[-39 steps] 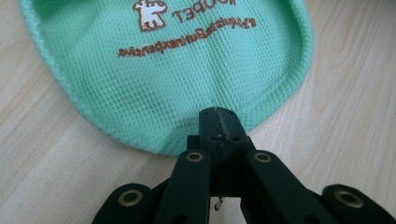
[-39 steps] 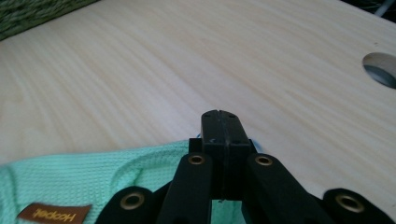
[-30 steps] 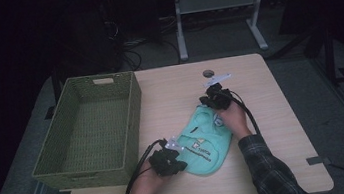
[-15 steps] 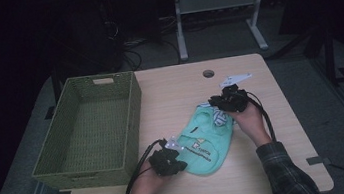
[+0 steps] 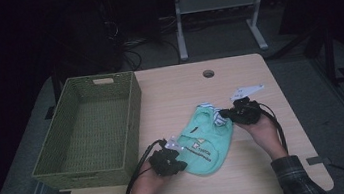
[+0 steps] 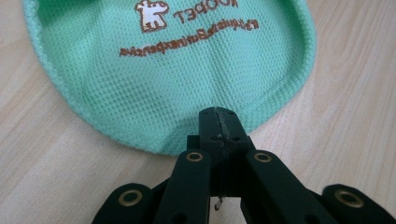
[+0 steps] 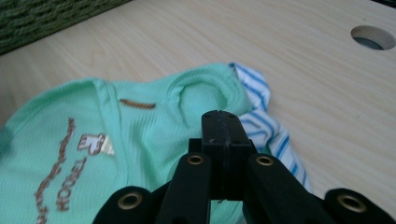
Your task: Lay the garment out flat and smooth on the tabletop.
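High view, forearms low, tongs (image 5: 225, 115) on garment (image 5: 205, 140)

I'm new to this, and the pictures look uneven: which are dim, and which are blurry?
High view: dim, room behind nearly black, only the table lit, no glare. Left gripper view: bright and sharp on the green garment, its print readable though upside down. Right gripper view: the garment's print and blue stripes are soft, the basket in the corner blurred.

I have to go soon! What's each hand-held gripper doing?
Left hand-held gripper: shut on the mint-green mesh pet shirt.
Right hand-held gripper: shut, holding nothing.
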Demonstrator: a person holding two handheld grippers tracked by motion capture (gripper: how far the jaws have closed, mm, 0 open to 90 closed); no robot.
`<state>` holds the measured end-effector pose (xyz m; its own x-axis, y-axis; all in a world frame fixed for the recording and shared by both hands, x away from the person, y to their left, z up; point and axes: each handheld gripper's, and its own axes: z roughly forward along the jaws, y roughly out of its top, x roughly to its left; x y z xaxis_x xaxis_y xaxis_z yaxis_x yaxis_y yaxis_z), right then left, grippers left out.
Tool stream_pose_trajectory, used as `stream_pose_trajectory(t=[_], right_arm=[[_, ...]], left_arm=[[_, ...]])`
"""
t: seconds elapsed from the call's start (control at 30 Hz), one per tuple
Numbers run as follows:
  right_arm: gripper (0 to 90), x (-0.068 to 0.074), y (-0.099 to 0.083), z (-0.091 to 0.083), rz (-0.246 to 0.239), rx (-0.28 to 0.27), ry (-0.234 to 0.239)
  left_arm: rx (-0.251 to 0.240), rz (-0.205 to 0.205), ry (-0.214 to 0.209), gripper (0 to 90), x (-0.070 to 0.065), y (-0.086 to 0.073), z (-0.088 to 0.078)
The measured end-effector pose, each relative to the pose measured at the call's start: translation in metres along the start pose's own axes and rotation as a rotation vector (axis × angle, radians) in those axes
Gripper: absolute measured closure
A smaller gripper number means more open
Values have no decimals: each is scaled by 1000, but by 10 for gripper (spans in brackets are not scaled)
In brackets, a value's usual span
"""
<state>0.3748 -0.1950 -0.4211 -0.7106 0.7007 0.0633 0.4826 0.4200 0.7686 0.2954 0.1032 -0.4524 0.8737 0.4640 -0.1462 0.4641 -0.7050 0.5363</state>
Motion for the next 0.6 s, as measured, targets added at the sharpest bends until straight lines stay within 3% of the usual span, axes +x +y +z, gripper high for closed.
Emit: stream_pose_trajectory(t=[0.33,0.6], right_arm=[[900,15,-27,-16,-13,27,27],[900,31,-47,-21,4,50,60]], left_arm=[[0,2,-1,897,0,0,0],[-4,-8,-3,897,0,0,0]])
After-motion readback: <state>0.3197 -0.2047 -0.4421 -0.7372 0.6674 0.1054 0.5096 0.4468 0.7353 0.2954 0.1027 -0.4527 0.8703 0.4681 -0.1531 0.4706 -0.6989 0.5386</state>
